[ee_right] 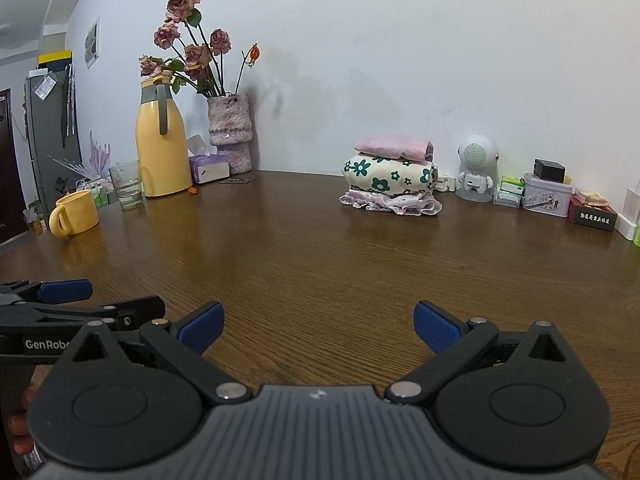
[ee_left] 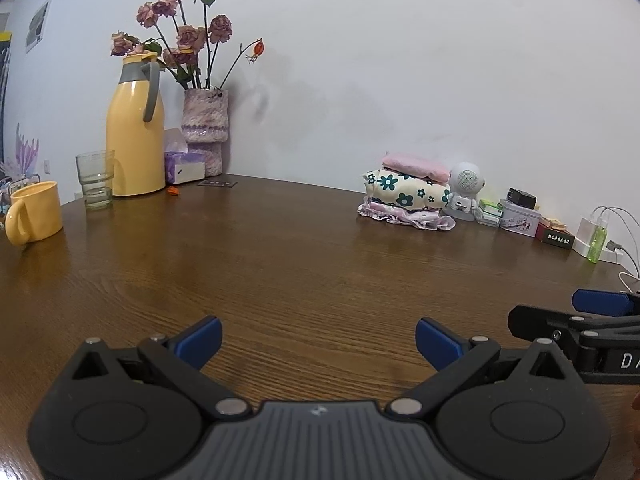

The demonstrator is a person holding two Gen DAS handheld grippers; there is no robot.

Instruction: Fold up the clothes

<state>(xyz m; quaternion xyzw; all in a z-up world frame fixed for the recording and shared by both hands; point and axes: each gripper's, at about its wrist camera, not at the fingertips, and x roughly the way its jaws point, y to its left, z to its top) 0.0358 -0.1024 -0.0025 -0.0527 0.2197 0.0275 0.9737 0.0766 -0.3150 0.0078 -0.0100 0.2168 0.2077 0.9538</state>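
A stack of folded clothes (ee_left: pixel 406 192) sits at the far side of the wooden table (ee_left: pixel 280 264), near the wall: a pink piece on top, a cream flowered piece in the middle, a frilly pale piece at the bottom. It also shows in the right wrist view (ee_right: pixel 390 178). My left gripper (ee_left: pixel 318 342) is open and empty, low over the bare table near its front. My right gripper (ee_right: pixel 319 326) is open and empty beside it. Each gripper shows at the edge of the other's view: the right one (ee_left: pixel 580 320) and the left one (ee_right: pixel 80 304).
At the far left stand a yellow mug (ee_left: pixel 34 212), a glass (ee_left: pixel 95 180), a yellow thermos jug (ee_left: pixel 134 128), a tissue box (ee_left: pixel 182 164) and a vase of dried roses (ee_left: pixel 206 128). At the far right are a small white robot figure (ee_left: pixel 464 188), tins, boxes, a green bottle (ee_left: pixel 598 240) and charger cables.
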